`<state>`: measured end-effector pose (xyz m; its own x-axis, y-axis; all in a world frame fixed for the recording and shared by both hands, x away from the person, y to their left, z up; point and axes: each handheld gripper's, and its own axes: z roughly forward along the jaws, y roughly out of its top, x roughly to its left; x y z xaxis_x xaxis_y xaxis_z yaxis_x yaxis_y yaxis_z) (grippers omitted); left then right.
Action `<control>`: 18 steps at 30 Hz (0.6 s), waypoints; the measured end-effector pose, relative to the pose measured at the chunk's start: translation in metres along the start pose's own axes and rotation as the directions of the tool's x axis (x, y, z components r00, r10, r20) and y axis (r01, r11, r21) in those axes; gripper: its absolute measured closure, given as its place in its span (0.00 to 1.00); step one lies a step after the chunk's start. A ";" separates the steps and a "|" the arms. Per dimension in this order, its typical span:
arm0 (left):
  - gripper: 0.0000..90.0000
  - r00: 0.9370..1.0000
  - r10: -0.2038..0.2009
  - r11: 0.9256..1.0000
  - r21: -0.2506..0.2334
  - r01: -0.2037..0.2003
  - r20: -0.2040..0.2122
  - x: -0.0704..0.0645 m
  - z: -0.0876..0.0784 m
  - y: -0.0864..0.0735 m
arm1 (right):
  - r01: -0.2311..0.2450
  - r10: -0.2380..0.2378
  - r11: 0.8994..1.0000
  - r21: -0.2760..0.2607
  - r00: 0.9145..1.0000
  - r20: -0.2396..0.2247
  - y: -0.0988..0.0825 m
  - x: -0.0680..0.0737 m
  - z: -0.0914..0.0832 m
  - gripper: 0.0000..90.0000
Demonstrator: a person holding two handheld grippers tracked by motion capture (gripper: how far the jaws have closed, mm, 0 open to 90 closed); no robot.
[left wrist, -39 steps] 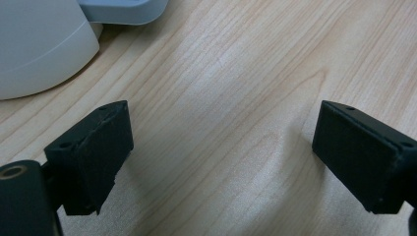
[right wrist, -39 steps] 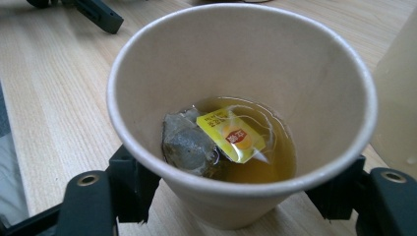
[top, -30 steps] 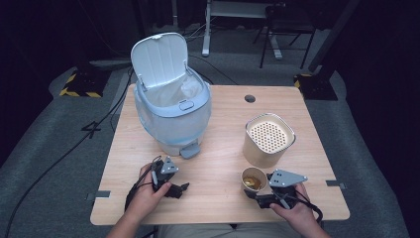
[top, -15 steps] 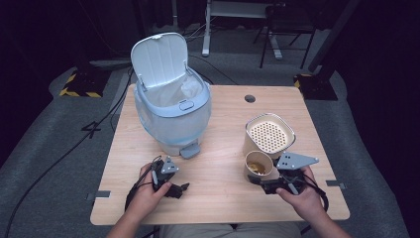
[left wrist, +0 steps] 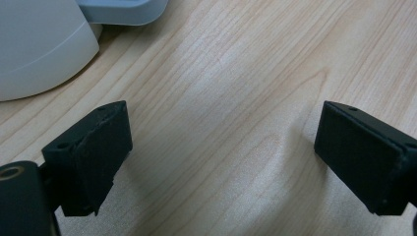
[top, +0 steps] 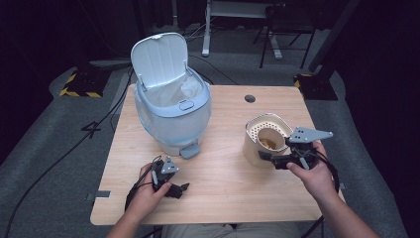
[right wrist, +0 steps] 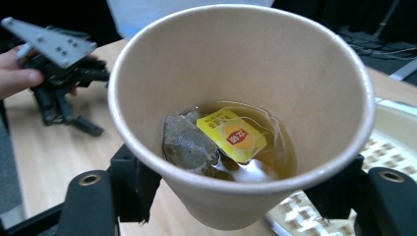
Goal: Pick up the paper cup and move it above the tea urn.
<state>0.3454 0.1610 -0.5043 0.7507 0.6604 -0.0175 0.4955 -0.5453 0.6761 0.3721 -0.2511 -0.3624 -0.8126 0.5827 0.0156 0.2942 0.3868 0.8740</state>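
A dark room with grey carpet surrounds a light wooden table (top: pixel 223 198). At the table's left rear stands a pale blue pedal bin (top: pixel 173 116), its lid tipped up and a white liner inside. In front of the bin, near the table's front edge, the person's left hand (top: pixel 146 191) rests on the wood holding the left tool (top: pixel 184 188); the left gripper view shows its two black jaws spread wide over bare wood, with nothing between them and the bin's base just beyond. Farther right, a cream container with a perforated insert (top: pixel 260 141) stands on the table. Above it, lifted clear of the table, is a brown paper cup (top: pixel 271 139), pinched at its sides by the right tool (top: pixel 267 156) in the person's right hand (top: pixel 312 173). The right gripper view looks down into the cup: a wet teabag (right wrist: pixel 189 145) and its yellow tag (right wrist: pixel 231 135) lie in a shallow pool of tea.
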 end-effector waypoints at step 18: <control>0.09 1.000 0.000 1.000 0.000 0.000 0.000 0.000 0.000 0.000 | 0.001 -0.001 1.000 0.000 0.988 0.152 0.027 -0.068 0.004 0.35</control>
<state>0.3454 0.1610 -0.5043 0.7507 0.6604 -0.0178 0.4957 -0.5452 0.6760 0.4369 -0.2774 -0.3418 -0.7272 0.6838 -0.0595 0.2932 0.3878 0.8739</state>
